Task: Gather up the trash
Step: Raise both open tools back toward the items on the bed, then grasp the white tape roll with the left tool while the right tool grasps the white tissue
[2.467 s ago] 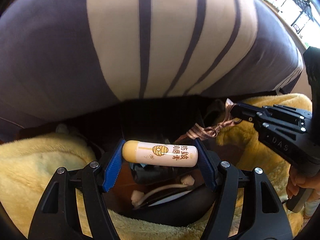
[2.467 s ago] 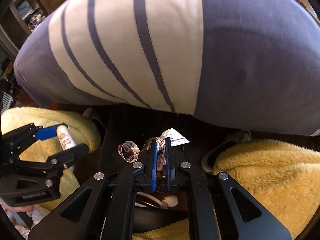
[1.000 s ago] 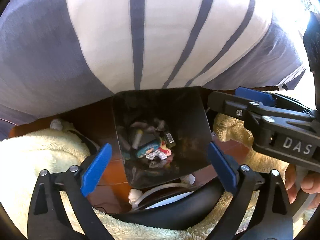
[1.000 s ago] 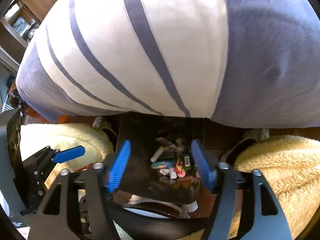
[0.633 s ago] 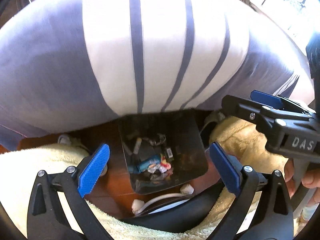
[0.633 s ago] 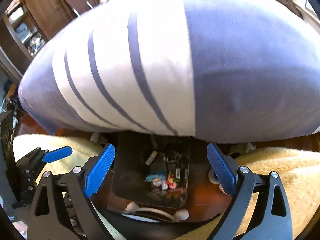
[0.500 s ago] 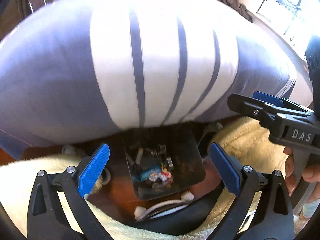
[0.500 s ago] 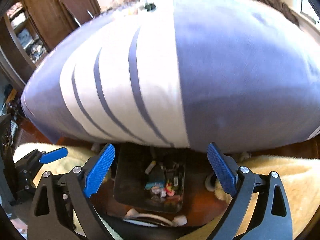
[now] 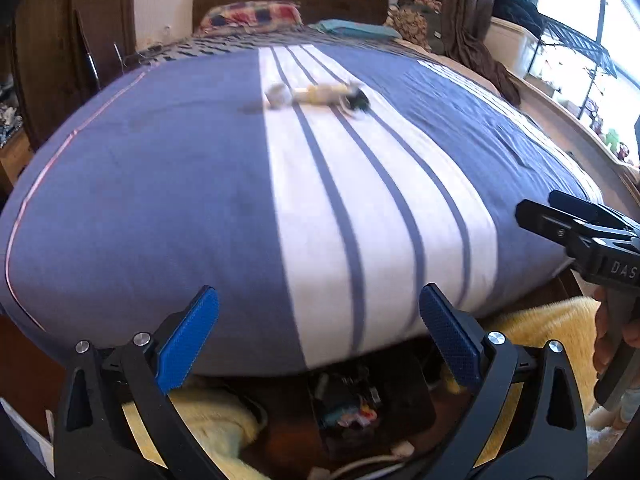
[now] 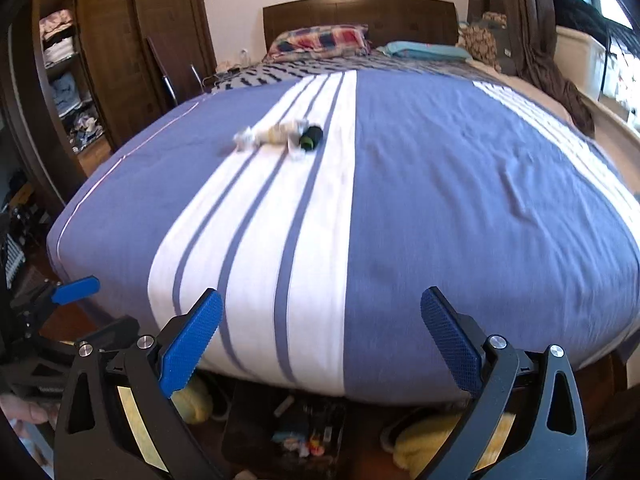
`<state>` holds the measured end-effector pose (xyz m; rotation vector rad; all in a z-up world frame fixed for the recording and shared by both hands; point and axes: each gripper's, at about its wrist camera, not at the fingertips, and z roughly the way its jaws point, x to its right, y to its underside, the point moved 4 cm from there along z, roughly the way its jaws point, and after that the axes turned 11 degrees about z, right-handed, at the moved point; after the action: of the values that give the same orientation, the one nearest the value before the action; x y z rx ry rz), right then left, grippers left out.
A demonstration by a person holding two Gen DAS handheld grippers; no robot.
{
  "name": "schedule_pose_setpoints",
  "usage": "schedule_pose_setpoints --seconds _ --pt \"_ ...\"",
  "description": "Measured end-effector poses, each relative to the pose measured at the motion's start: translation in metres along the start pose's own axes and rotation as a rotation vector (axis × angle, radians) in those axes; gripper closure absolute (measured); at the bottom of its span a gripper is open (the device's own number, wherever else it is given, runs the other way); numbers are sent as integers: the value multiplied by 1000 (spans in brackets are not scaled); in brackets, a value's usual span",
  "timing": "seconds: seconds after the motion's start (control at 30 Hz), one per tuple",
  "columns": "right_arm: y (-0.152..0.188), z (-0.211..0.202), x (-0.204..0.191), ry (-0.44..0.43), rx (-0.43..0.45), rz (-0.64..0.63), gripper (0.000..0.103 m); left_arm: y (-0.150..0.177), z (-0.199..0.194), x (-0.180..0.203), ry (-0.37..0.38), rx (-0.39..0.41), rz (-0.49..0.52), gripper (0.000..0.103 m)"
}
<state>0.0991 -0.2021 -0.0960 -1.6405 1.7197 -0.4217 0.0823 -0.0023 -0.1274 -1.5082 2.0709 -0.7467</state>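
- Holding both grippers empty, we have the left gripper (image 9: 319, 334) spread wide; the right gripper (image 10: 322, 336) has just opened fully.
- Remaining trash (image 10: 280, 135) lies on the striped bedspread (image 10: 460, 200); the bin (image 9: 372, 412) sits below us.

From my left gripper (image 9: 318, 338) I see both blue-padded black fingers (image 9: 188, 336) spread wide with nothing between them. Below them sits the dark rectangular trash bin (image 9: 404, 408) on the floor, with colourful scraps (image 9: 352, 412) lying inside, and fluffy yellow fabric (image 9: 216, 424) on either side of it. Ahead stretches the bed under a blue cover with a white striped band (image 9: 360, 208). Far up that band lies a blurred cluster of leftover trash (image 9: 316, 95): something pale, something yellowish, something dark. At the right edge, my right gripper (image 9: 580, 232) pokes in, black.
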Motion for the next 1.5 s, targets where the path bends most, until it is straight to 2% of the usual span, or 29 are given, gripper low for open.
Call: schedule_pose_setpoints --seconds 0.2,0.4,0.73,0.83,0.9,1.1,1.27,1.37,1.5 --pt "-37 19 -5 4 6 -7 4 -34 17 -29 -36 12 -3 8" --pt "-66 55 -11 21 -12 1 4 -67 46 -52 -50 4 -7 8" --pt "-111 125 -28 16 -32 -1 5 -98 99 -70 -38 -39 -1 8" --pt "-123 139 -37 10 -21 -26 19 -105 108 -72 -35 -43 2 8" --pt "-130 148 -42 -3 -27 -33 35 -110 114 -74 -32 -42 2 8" --pt "-150 178 -55 -23 -51 -60 57 -125 129 -80 -26 -43 1 8" --pt "-155 191 -56 -26 -57 -65 67 -138 148 -86 -19 -55 -5 8" --pt "-156 193 -56 -36 -62 -74 82 -148 159 -90 -15 -57 -15 8" --pt "-159 186 -55 -44 -42 -85 84 -164 174 -97 -25 -50 -17 8"
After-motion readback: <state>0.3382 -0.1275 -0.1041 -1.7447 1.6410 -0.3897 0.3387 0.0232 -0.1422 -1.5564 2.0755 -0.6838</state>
